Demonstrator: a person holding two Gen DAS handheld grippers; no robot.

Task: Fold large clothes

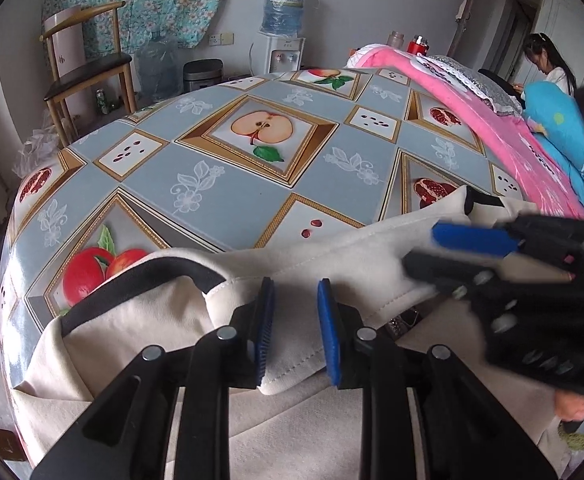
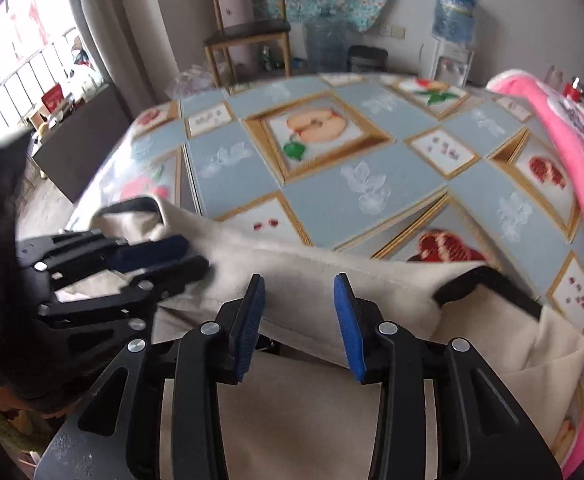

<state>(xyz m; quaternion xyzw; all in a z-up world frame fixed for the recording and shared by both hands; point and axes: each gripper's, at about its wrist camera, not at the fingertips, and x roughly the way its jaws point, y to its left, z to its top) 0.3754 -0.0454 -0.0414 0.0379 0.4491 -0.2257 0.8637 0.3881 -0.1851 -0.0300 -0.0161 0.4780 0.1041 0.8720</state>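
Observation:
A cream garment with black trim (image 1: pixel 164 320) lies bunched along the near edge of a fruit-patterned table (image 1: pixel 220 184) and hangs toward me. It also shows in the right wrist view (image 2: pixel 332 280). My left gripper (image 1: pixel 295 328) is open, its blue pads on either side of a cloth fold. My right gripper (image 2: pixel 298 324) is open just over the garment's folded edge. In the left wrist view the right gripper (image 1: pixel 428 250) comes in from the right, fingers apart against the cloth. In the right wrist view the left gripper (image 2: pixel 188 256) sits at the left on the cloth.
A pink blanket (image 1: pixel 492 120) and blue pillow (image 1: pixel 560 128) lie along the table's right side. A wooden chair (image 1: pixel 88 68), water dispenser (image 1: pixel 282 20) and a seated girl (image 1: pixel 548 64) are beyond the table.

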